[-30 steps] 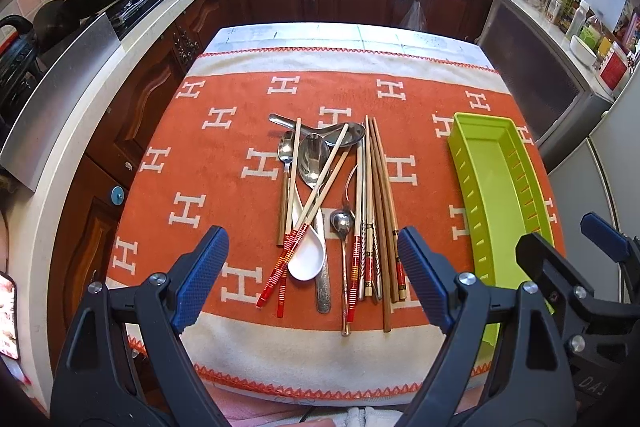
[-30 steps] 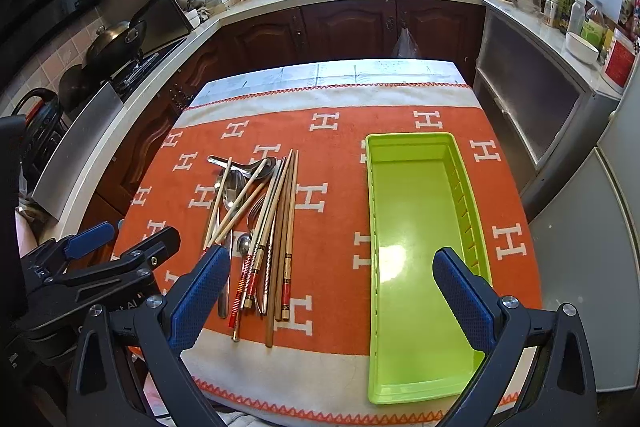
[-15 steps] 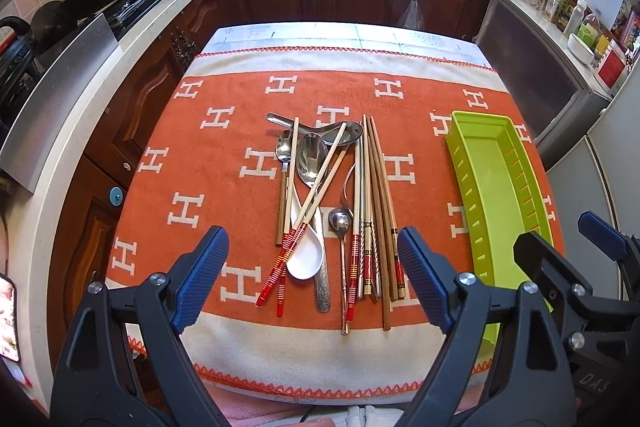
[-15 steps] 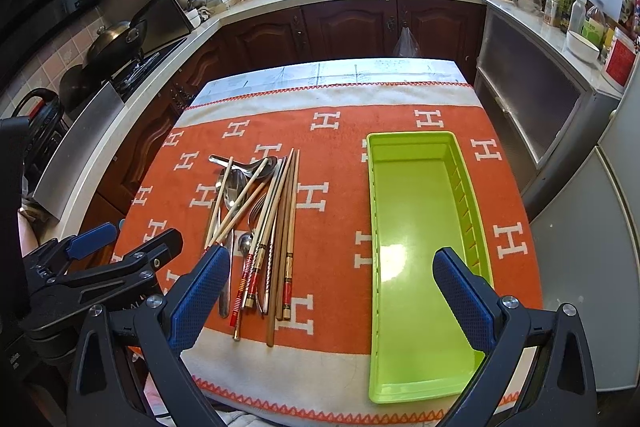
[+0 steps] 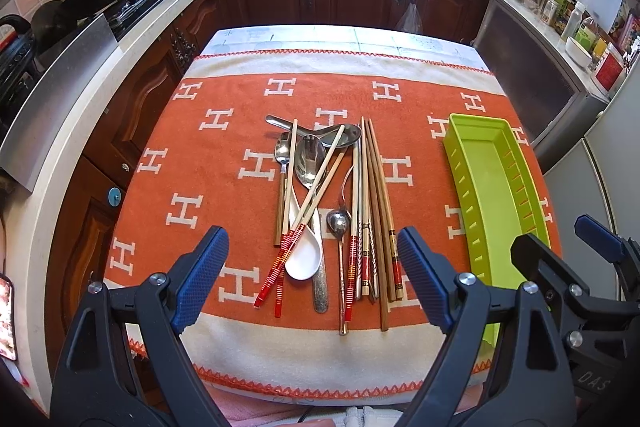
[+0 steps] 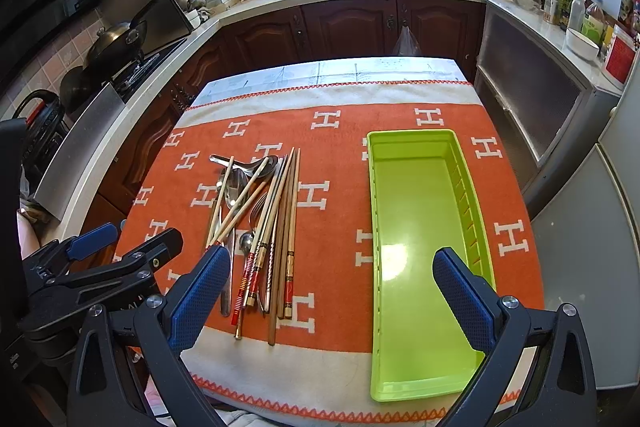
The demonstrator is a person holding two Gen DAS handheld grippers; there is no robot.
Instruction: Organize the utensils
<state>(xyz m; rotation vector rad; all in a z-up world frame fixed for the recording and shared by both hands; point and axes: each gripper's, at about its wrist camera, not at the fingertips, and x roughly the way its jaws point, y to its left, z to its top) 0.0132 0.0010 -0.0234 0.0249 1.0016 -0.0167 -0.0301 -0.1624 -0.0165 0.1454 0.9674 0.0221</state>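
In the middle of the frame a heap of utensils (image 5: 332, 211) lies on the orange cloth (image 5: 224, 163). The left gripper (image 5: 312, 275) hangs wide open at the bottom. A green tray (image 5: 464, 187) lies at right.

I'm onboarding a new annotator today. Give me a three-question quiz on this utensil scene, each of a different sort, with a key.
1. True or false: the green tray already holds some chopsticks.
2. Multiple choice: the white ceramic spoon lies A) inside the tray, B) in the utensil pile on the orange cloth, C) between the left gripper fingers.
3. Fill in: seen from the right gripper, the pile lies to the tray's ____.

Key: 1 false, the tray is empty. 2 B. 3 left.
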